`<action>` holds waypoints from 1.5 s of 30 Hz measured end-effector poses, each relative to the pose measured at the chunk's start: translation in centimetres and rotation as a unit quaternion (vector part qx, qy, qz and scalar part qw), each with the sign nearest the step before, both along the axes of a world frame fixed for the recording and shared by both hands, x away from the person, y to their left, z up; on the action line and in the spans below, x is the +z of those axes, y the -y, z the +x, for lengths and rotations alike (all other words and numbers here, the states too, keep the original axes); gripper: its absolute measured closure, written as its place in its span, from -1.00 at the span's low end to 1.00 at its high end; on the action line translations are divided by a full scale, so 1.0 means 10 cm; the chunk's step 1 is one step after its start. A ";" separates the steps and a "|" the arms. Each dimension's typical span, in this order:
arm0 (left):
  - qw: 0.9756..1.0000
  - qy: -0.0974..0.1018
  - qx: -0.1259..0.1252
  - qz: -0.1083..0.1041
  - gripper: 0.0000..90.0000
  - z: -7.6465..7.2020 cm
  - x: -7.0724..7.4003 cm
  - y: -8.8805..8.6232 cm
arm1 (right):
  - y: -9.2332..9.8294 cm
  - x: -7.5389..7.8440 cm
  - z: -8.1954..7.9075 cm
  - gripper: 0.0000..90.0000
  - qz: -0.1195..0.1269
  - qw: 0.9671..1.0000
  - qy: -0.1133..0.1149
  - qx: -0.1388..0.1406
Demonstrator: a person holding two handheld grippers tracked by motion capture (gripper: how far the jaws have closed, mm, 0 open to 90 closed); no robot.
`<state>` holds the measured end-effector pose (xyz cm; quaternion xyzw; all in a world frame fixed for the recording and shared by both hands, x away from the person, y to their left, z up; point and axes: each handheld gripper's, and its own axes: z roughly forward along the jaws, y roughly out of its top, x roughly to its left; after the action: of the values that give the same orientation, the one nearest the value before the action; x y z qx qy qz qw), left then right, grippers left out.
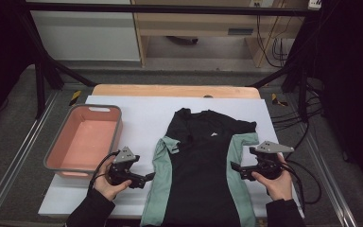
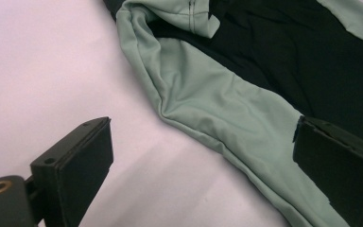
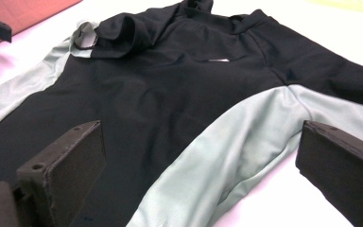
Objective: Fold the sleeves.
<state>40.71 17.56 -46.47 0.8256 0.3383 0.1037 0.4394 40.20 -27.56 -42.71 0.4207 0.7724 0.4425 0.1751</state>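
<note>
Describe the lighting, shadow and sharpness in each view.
High view: the white sheet is brightly lit, the room's edges fall into darkness, and the picture is soft. Left gripper view: the shirt folds are fairly sharp, the near jaws of the left hand-held gripper softer, with a faint shadow between them. Right gripper view: the black fabric loses detail and the far corner glares.
</note>
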 end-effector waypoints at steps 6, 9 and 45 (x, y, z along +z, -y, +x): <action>1.000 0.002 -0.002 -0.001 -0.88 -0.05 0.00 -0.02 | 0.01 0.03 0.09 -0.94 -0.005 1.000 -0.004 -0.011; 1.000 0.002 0.001 -0.001 -0.88 -0.07 0.00 -0.04 | 0.03 0.03 0.15 -0.94 -0.004 1.000 -0.005 -0.015; 1.000 0.001 0.007 -0.004 -0.88 -0.14 0.00 -0.12 | 0.32 -0.14 1.10 -0.66 -0.048 0.992 -0.040 -0.109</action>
<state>39.27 18.72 -46.51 0.8213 0.3442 0.1067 0.4423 51.20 -30.80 -44.13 0.5110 0.7483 0.3661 0.2117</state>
